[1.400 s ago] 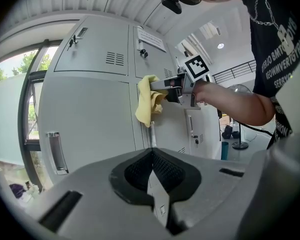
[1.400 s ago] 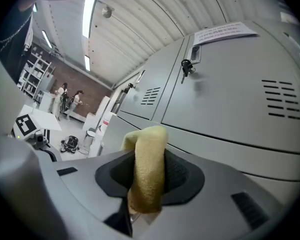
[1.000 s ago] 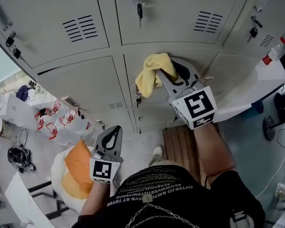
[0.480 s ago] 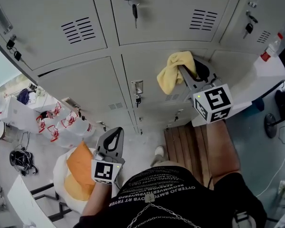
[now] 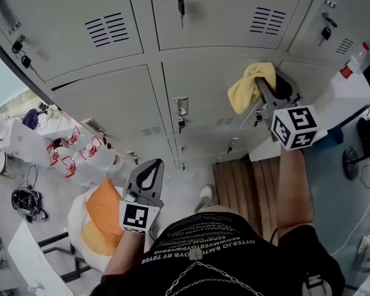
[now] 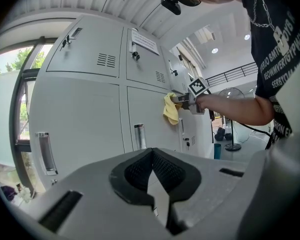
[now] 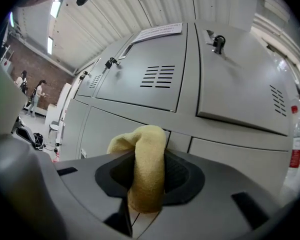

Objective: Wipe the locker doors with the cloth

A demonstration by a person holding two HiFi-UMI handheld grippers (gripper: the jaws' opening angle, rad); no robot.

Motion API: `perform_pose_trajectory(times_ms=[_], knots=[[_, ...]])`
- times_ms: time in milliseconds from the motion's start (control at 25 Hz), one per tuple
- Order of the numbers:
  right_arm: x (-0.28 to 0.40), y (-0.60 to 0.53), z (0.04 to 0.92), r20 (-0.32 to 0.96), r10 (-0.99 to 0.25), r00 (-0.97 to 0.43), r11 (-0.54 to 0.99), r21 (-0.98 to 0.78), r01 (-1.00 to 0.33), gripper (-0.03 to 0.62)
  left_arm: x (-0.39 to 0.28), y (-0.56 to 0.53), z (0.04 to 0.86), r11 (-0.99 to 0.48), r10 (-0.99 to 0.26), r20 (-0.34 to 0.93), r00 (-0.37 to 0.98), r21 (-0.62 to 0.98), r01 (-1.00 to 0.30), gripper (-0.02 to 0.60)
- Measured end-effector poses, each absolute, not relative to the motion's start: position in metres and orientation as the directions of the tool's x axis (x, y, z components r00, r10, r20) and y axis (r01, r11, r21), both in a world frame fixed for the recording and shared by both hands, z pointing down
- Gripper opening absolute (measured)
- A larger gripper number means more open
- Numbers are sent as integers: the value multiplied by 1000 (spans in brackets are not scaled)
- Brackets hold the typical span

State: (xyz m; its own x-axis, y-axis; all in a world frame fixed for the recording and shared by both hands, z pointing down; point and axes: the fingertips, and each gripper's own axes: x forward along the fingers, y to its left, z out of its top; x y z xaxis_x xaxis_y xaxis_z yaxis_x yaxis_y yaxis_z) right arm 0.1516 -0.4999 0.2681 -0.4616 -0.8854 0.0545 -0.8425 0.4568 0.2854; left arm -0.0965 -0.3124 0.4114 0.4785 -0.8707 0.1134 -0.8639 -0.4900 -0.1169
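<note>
My right gripper (image 5: 265, 85) is shut on a yellow cloth (image 5: 250, 85), which presses against the grey locker door (image 5: 203, 106) in the middle row, near its right edge. In the right gripper view the cloth (image 7: 146, 169) bulges up between the jaws, with the locker doors (image 7: 155, 81) close ahead. The left gripper (image 5: 149, 172) hangs low beside my body, shut and holding nothing. Its own view shows the closed jaws (image 6: 152, 176) and, farther off, the right gripper with the cloth (image 6: 170, 109) on the lockers.
Keys hang from the locks of the upper doors (image 5: 181, 5). A white cabinet (image 5: 339, 94) stands at the right. Wooden slats (image 5: 246, 184) lie on the floor below the lockers. An orange and white bag (image 5: 98, 221) and several bottles (image 5: 80, 156) sit at the left.
The right gripper has carried the cloth to the right across the middle locker door, from near its handle to its right edge. The left gripper has stayed where it was.
</note>
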Motion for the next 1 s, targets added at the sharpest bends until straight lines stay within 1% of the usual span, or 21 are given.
perform_pose_trajectory(times_ms=[120, 200, 320, 400, 560, 760, 1000], knots=[[157, -497, 271, 60, -890, -451, 450, 268, -852, 117, -97, -311, 413, -493, -869, 108, 482, -119, -862, 6], [146, -485, 268, 43, -867, -496, 490, 248, -836, 117, -96, -310, 414, -496, -868, 111, 485, -118, -861, 6], [104, -458, 262, 12, -771, -637, 624, 216, -751, 117, -95, -310, 416, -499, -865, 117, 487, -111, -860, 6], [72, -442, 263, 16, -699, -715, 701, 212, -681, 117, -94, -308, 415, -501, -864, 117, 490, -113, -858, 6], [24, -430, 277, 61, -614, -787, 777, 221, -589, 117, -95, -307, 409, -494, -870, 88, 486, -127, -860, 6], [-18, -434, 304, 128, -572, -810, 811, 234, -536, 117, -100, -299, 415, -476, -878, 111, 466, -107, -873, 6], [-42, -451, 322, 168, -581, -796, 811, 210, -547, 117, -109, -291, 417, -449, -890, 137, 435, -101, -888, 6]])
